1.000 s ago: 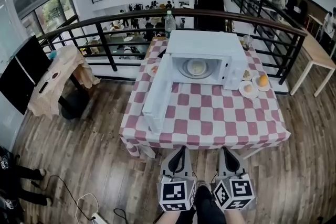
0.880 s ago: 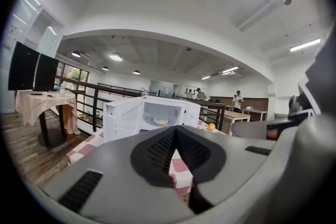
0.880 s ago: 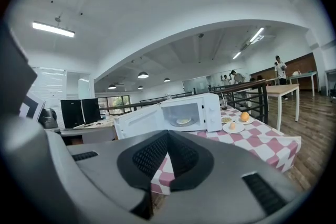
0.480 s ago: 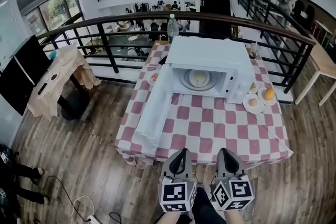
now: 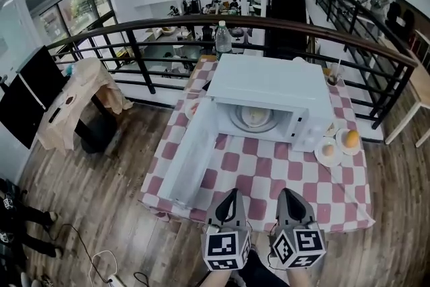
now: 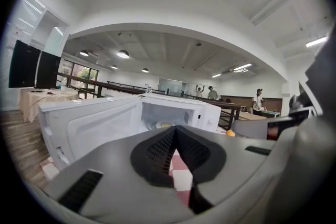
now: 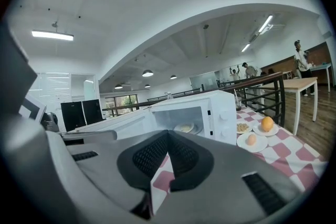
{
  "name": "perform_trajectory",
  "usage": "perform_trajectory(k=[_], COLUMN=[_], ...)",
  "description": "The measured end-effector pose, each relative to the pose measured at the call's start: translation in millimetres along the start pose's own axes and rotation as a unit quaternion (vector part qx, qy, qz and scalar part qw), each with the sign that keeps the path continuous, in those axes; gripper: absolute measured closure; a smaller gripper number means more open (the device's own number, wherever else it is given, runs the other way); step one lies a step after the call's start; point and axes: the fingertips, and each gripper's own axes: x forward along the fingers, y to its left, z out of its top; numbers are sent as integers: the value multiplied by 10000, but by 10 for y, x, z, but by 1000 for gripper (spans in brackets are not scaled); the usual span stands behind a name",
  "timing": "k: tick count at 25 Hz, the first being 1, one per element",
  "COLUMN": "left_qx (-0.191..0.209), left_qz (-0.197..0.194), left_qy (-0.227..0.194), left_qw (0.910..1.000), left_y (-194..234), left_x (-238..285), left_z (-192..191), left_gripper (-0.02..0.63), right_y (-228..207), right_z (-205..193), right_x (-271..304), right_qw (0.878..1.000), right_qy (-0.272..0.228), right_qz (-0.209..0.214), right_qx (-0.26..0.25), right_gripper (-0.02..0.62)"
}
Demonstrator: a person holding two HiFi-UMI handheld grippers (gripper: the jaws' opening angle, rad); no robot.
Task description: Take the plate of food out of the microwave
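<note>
Sitting inside the white microwave (image 5: 269,87), with its door (image 5: 191,158) swung open to the left, is the plate of food (image 5: 254,116). The microwave stands on a red and white checked tablecloth (image 5: 269,171), with 2 small plates (image 5: 320,156) beside it. The left gripper (image 5: 232,193) and right gripper (image 5: 287,193) are both closed and hold nothing, over the table's near edge.

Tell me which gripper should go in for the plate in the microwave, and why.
Right, probably. The open door swings out on the left and crowds the left gripper, while the right gripper looks straight into the cavity at the plate. Both are shut and short of the microwave.
</note>
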Motion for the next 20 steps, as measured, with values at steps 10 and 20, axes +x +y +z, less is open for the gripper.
perform_trajectory(k=[10,20], left_qx=[-54,-47], left_qz=[206,330], left_qy=[41,253], left_qw=[9998,9991], left_y=[-71,-10], left_x=[620,850], left_z=[35,-97], left_gripper=[598,598], right_y=[-436,-523], right_z=[145,-19], right_x=[546,791], right_qw=[9998,9988], right_qy=[60,283], right_qz=[153,274], right_qx=[84,287], right_gripper=[604,604])
